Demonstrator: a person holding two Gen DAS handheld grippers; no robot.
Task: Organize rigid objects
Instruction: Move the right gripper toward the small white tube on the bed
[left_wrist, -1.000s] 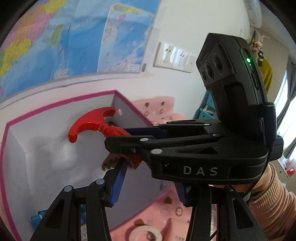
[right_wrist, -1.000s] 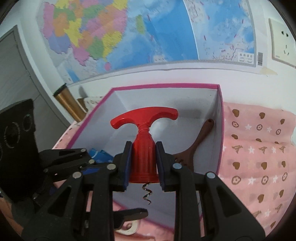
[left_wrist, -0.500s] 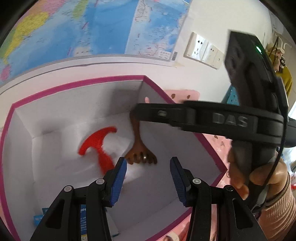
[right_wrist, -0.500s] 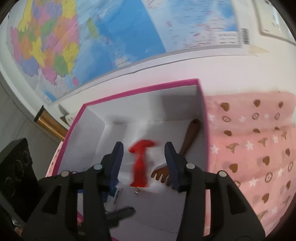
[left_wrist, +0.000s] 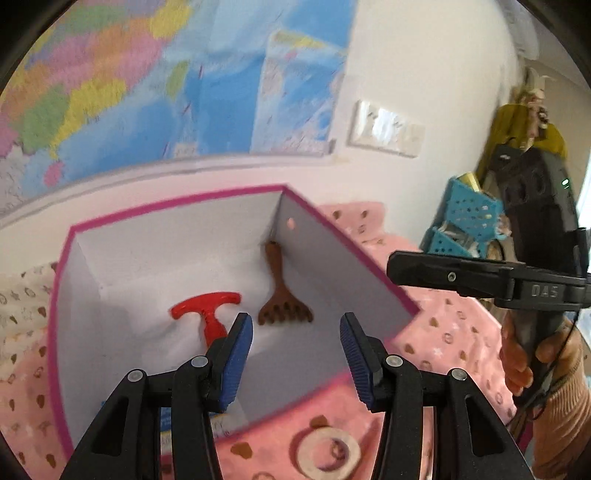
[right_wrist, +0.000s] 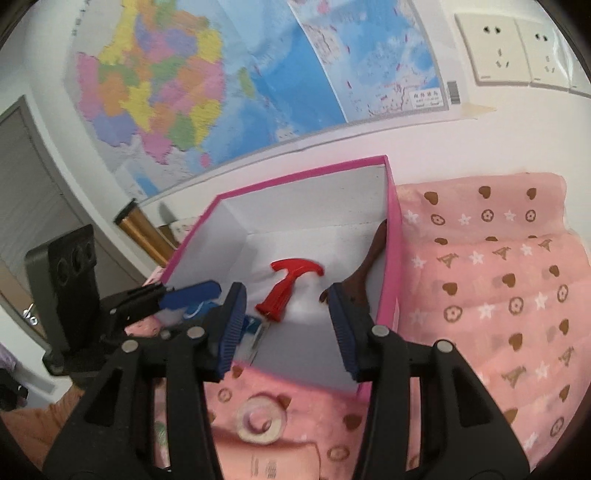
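Observation:
A red corkscrew (left_wrist: 207, 308) lies on the floor of the pink-rimmed white box (left_wrist: 343, 247), next to a brown wooden rake-shaped scratcher (left_wrist: 282, 299). My left gripper (left_wrist: 295, 354) is open and empty above the box's near side. My right gripper (right_wrist: 286, 326) is open and empty, held back above the box's (right_wrist: 391, 236) near edge; the corkscrew (right_wrist: 286, 286) and scratcher (right_wrist: 365, 266) lie beyond it. A roll of tape (right_wrist: 262, 421) lies on the pink cloth in front of the box and shows in the left wrist view (left_wrist: 327, 452) too.
A blue-and-white packet (right_wrist: 201, 308) lies in the box's near left corner. The pink patterned cloth (right_wrist: 498, 295) covers the surface to the right. A wall with maps stands right behind the box. Blue baskets (left_wrist: 465, 221) stand at the far right. A gold cylinder (right_wrist: 142, 229) leans left of the box.
My right gripper opened and let the red corkscrew fall into the box, then drew back and to the right. My left gripper view swung over the box.

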